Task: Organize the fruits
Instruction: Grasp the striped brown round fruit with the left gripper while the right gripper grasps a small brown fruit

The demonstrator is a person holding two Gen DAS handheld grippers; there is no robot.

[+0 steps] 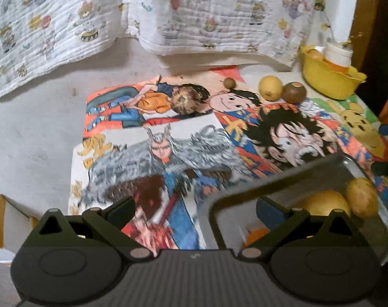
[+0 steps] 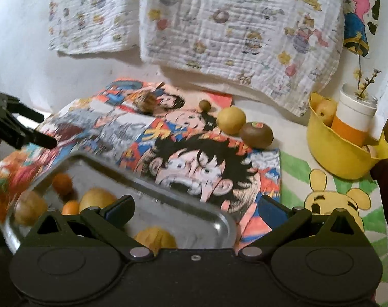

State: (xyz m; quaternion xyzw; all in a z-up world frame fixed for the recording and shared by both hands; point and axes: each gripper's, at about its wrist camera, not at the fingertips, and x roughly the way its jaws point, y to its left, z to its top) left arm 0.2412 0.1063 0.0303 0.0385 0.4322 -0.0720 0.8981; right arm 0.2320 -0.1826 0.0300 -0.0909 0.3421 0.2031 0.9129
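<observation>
- Right hand-held gripper (image 2: 195, 209), low centre of frame, fingers apart and empty above the metal tray (image 2: 219, 226) holding several fruits.
- Left hand-held gripper (image 1: 195, 209), also spread, straddles the tray's left rim.
- Yellow fruit (image 2: 231, 119) touches kiwi (image 2: 256, 134), upper right; yellow bowl (image 2: 332, 158) at the counter's right edge.

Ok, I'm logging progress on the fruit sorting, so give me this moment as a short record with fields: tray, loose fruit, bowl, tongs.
tray: metal tray near the camera, holding several yellow, brown and orange fruits
loose fruit: yellow fruit touching a kiwi, a small brown fruit apart from them, and a brown round item on the drawings
bowl: yellow bowl at the far right, with fruit and a white-and-orange cup
left tongs: open, empty
right tongs: open, empty, over the tray
</observation>
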